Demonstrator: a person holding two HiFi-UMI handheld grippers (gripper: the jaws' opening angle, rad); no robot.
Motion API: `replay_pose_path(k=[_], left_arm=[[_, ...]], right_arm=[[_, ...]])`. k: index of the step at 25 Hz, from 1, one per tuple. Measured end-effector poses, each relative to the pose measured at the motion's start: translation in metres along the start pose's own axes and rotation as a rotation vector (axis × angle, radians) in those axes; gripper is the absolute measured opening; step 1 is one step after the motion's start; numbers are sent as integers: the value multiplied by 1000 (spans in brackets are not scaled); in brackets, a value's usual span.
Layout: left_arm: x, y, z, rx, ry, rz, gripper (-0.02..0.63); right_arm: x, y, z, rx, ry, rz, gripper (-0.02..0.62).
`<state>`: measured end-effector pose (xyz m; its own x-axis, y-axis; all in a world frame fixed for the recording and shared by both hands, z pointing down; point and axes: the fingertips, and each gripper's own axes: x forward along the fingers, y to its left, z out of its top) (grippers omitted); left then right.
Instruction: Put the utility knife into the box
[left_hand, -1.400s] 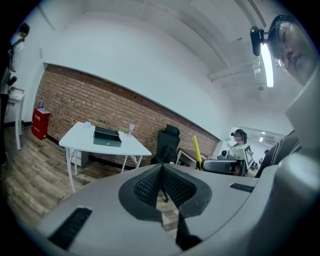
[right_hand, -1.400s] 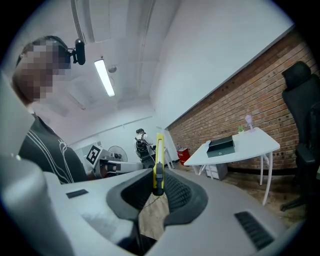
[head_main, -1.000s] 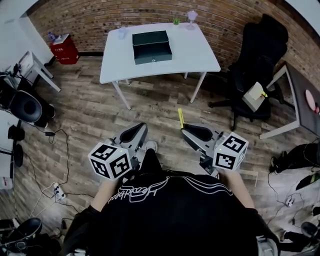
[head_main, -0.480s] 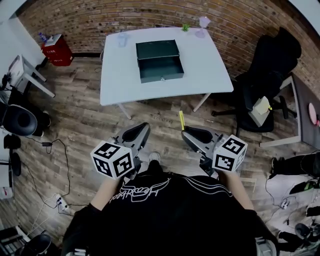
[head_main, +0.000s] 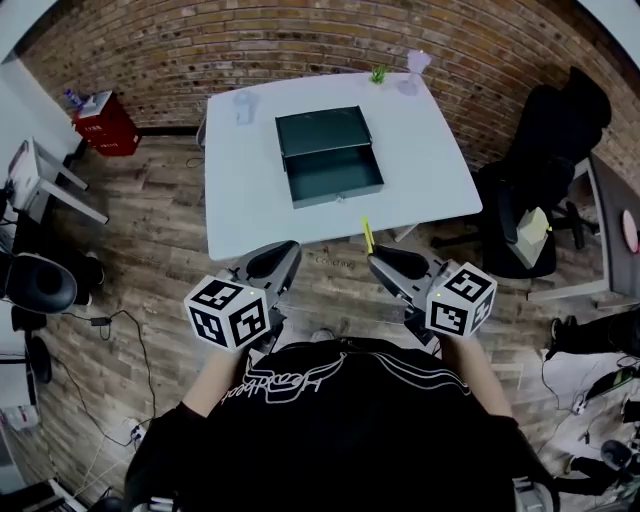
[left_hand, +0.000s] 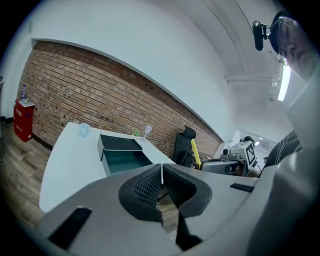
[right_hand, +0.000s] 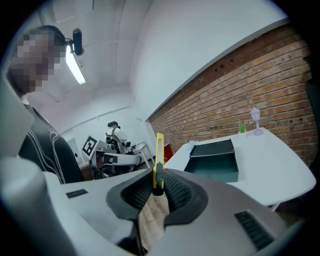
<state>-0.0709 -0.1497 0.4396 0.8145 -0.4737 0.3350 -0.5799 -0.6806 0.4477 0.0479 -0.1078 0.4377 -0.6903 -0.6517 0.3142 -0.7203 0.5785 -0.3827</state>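
Note:
A dark green box (head_main: 329, 158) lies open on the white table (head_main: 250, 200), its lid tipped back toward the brick wall; it also shows as the box (left_hand: 121, 155) and the box (right_hand: 215, 160). My right gripper (head_main: 375, 258) is shut on a yellow utility knife (head_main: 366, 235), which sticks out forward over the table's near edge. In the right gripper view the knife (right_hand: 158, 160) stands upright between the pads. My left gripper (head_main: 283, 258) hovers just short of the table's front edge, jaws shut with nothing in them.
A clear cup (head_main: 244, 104), a small green plant (head_main: 378, 74) and a pale glass (head_main: 414, 66) stand at the table's far side. A black office chair (head_main: 545, 170) is to the right, a red box (head_main: 103, 125) by the wall at left. Cables lie on the wooden floor.
The table and box have come closer in the head view as the person walked toward them. Both grippers now reach the table's front edge; the knife stays gripped.

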Motion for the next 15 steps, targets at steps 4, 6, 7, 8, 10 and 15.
replay_pose_path(k=[4,6,7,8,10,15], left_arm=[[17,11,4,-16,6,-11,34],[23,16,5,-26,5,-6,34],[26,19,6,-28,1,0,34],[29,23,7,-30,-3,7,34],[33,30,12,-33,-14,26,34],[44,54,31,-35,-44,87,34]], right_arm=[[14,-18,14,-33,30,-30,67],[21,-27,20,-49,47,-34,69],[24,-31,22,-56,54,-31,69],[29,-35,25,-61,60,-27,69],[38,-44,29,-76,73,-16,69],[70,-70,42,-103,121,28,69]])
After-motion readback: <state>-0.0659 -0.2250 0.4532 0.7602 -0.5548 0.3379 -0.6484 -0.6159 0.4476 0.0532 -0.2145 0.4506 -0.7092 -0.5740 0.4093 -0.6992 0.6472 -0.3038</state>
